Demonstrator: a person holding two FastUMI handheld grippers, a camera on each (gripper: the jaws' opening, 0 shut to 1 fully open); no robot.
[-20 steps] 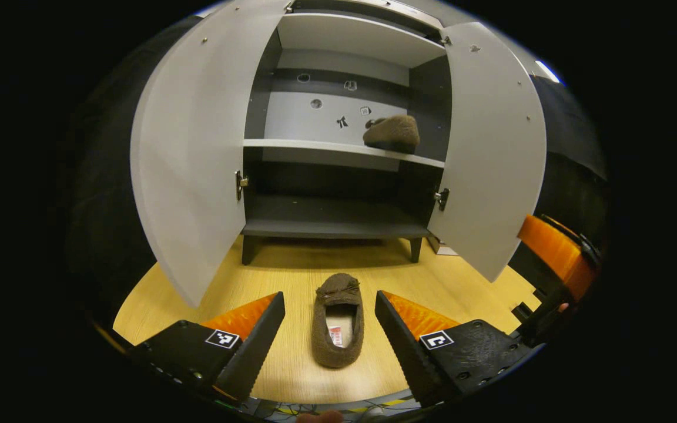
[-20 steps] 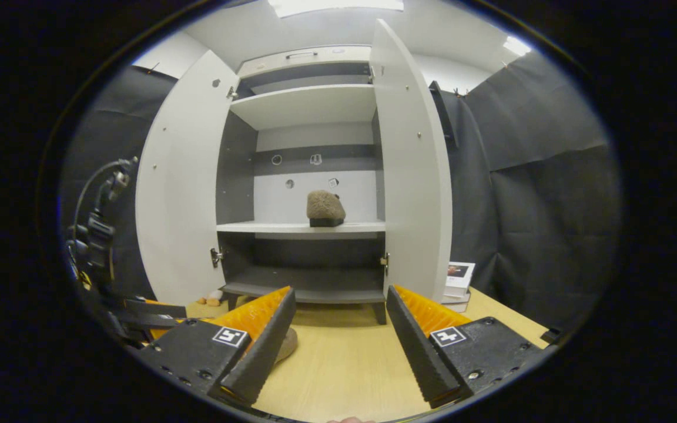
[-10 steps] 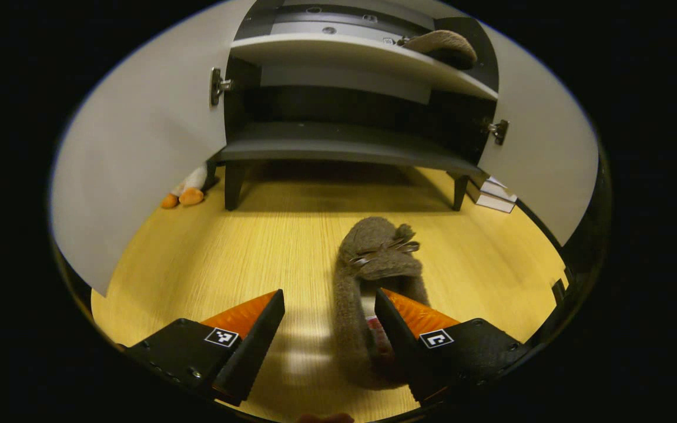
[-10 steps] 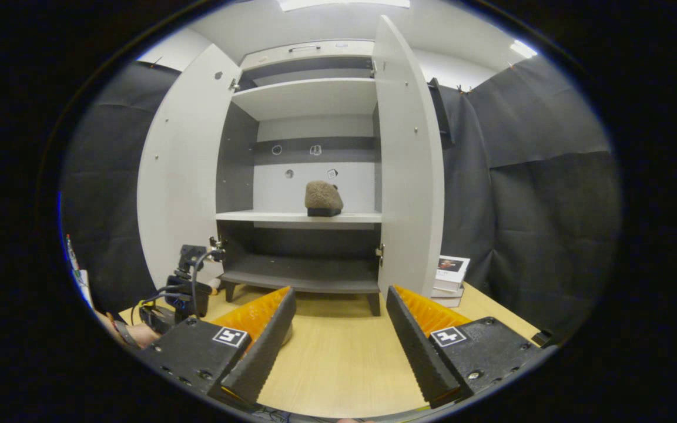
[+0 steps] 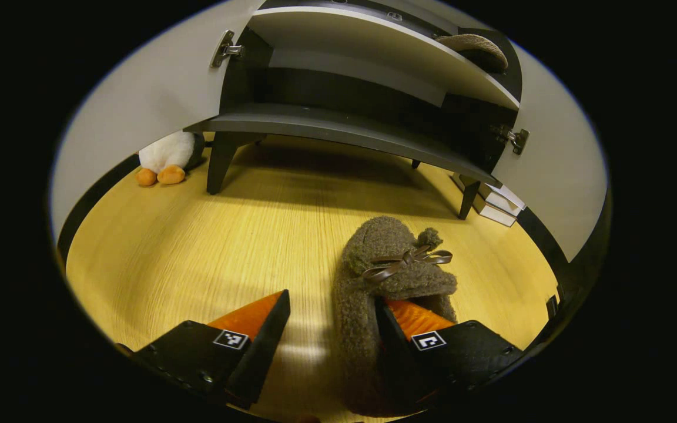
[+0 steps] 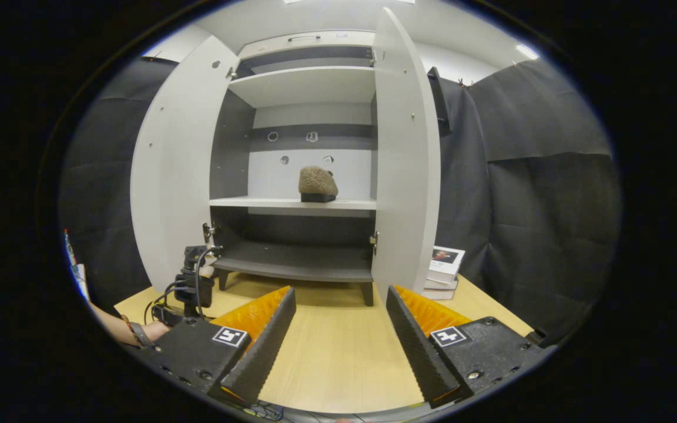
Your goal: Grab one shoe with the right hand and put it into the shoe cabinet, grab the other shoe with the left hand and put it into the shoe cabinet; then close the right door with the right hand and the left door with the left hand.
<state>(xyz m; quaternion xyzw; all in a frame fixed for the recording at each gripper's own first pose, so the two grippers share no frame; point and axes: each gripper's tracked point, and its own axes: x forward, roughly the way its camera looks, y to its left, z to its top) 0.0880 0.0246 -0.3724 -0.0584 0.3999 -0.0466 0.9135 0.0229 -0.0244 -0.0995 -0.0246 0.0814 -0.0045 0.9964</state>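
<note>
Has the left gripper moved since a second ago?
Yes. The left gripper has dropped forward to the floor slipper, one finger inside it; the cabinet now sits higher in view.

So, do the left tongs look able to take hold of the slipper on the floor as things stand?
Probably yes. The left tongs are open and low over the slipper; one finger sits inside its opening, the other outside its side wall. Nothing lies between them on the floor.

Sharp, fisheye-bowed edges; ceiling lights (image 6: 526, 51) overhead, dark shadow under cabinet (image 5: 338, 126)
</note>
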